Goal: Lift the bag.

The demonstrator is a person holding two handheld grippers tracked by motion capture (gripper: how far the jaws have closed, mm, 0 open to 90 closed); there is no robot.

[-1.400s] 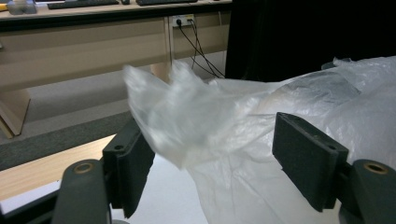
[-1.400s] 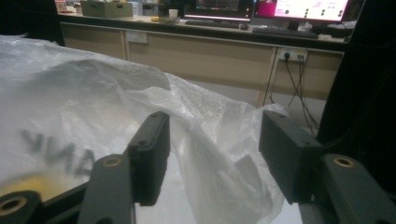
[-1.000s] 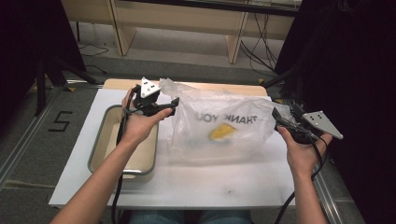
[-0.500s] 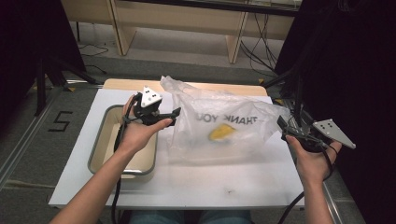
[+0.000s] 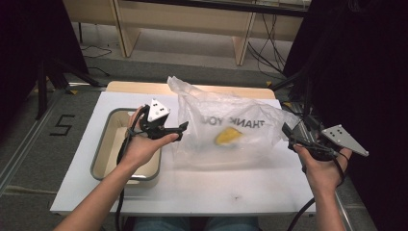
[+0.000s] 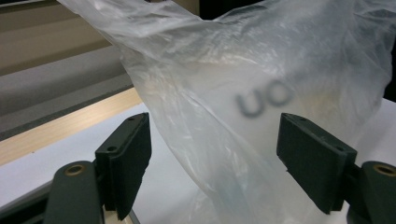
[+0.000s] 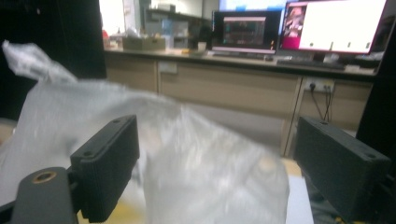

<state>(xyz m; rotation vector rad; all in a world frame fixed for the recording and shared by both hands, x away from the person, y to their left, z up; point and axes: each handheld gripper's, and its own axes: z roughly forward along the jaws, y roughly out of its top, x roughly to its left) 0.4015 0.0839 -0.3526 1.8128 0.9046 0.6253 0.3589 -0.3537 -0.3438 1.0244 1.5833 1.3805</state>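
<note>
High view: blurred yellow object (image 5: 227, 135) inside plastic bag (image 5: 231, 130), both grippers' jaws spread, grasping nothing.

Even overhead light falls on the white table (image 5: 202, 192) in the high view, while black curtains at both sides swallow detail. The plastic bag (image 5: 231, 130) shows soft glare and slight blur. In the left gripper view the bag's lettering (image 6: 264, 98) is out of focus. The right gripper view is dim and smeared; bright monitors (image 7: 299, 25) blow out behind.
</note>
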